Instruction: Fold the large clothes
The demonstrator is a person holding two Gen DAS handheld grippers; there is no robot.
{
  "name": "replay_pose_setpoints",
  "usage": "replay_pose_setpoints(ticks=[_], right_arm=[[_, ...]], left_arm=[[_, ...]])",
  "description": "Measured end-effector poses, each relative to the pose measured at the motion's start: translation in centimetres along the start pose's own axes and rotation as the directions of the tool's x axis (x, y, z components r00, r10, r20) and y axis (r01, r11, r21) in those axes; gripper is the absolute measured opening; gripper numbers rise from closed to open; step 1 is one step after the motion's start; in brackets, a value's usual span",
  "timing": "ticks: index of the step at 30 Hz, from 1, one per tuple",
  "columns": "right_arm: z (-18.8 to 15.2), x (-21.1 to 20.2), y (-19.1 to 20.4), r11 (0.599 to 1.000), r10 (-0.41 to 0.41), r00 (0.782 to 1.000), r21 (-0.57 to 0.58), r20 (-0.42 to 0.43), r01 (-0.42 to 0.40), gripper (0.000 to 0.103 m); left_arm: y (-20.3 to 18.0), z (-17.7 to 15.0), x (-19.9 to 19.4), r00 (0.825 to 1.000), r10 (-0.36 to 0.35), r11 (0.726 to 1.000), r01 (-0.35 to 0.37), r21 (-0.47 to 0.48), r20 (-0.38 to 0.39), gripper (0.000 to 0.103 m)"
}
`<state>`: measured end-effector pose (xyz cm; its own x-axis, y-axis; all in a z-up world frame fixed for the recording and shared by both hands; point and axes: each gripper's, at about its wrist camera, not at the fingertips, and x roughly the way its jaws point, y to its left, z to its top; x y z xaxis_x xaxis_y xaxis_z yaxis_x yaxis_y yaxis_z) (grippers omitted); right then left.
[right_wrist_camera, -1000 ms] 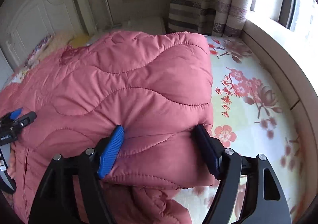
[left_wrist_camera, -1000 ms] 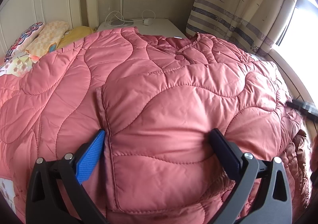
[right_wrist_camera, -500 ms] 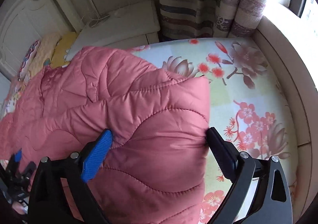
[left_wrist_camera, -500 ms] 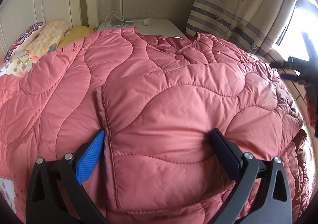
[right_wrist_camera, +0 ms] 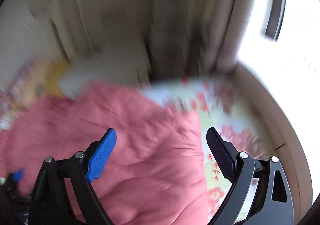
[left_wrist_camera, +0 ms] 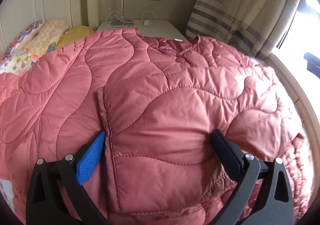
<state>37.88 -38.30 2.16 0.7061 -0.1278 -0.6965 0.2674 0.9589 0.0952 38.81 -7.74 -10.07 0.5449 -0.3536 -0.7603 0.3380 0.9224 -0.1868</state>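
The left gripper (left_wrist_camera: 158,141) has its jaws pressed wide around a puffy fold of the pink quilted padded jacket (left_wrist_camera: 160,95). The right gripper (right_wrist_camera: 161,141) hangs above it, jaws just opened, gripping nothing. The jacket sprawls across the floral-sheeted bed (right_wrist_camera: 226,137), collar toward the headboard.

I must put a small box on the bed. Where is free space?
Free: the flowered sheet between the pink quilted jacket and the window-side bed frame, though blurred. Crowded: the jacket covers the middle, and pillows fill the headboard end.
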Motion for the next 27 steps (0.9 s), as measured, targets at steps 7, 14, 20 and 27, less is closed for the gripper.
replay_pose_setpoints(ticks=[7, 14, 20, 27], right_arm=[[-7.2, -3.5, 9.5, 0.956, 0.108, 0.993, -0.269, -0.053, -0.119, 0.092], [-12.0, 2.0, 11.1, 0.952, 0.060, 0.975, -0.282, -0.212, -0.120, 0.096], [-11.8, 1.8, 10.5, 0.955, 0.089, 0.971, -0.258, -0.220, -0.146, 0.096], [-10.5, -2.3, 9.0, 0.963, 0.191, 0.975, -0.170, -0.113, -0.209, 0.096]], left_arm=[[10.4, 0.0, -9.8, 0.980, -0.054, 0.913, 0.126, -0.389, 0.192, 0.101], [30.5, -12.2, -20.9, 0.915, 0.324, 0.514, 0.044, -0.857, 0.242, 0.101], [37.7, -12.7, -22.8, 0.887, 0.359, 0.459, 0.104, -0.882, 0.291, 0.101], [34.9, -8.3, -24.2, 0.831, 0.463, 0.474, 0.061, -0.878, 0.308, 0.009]])
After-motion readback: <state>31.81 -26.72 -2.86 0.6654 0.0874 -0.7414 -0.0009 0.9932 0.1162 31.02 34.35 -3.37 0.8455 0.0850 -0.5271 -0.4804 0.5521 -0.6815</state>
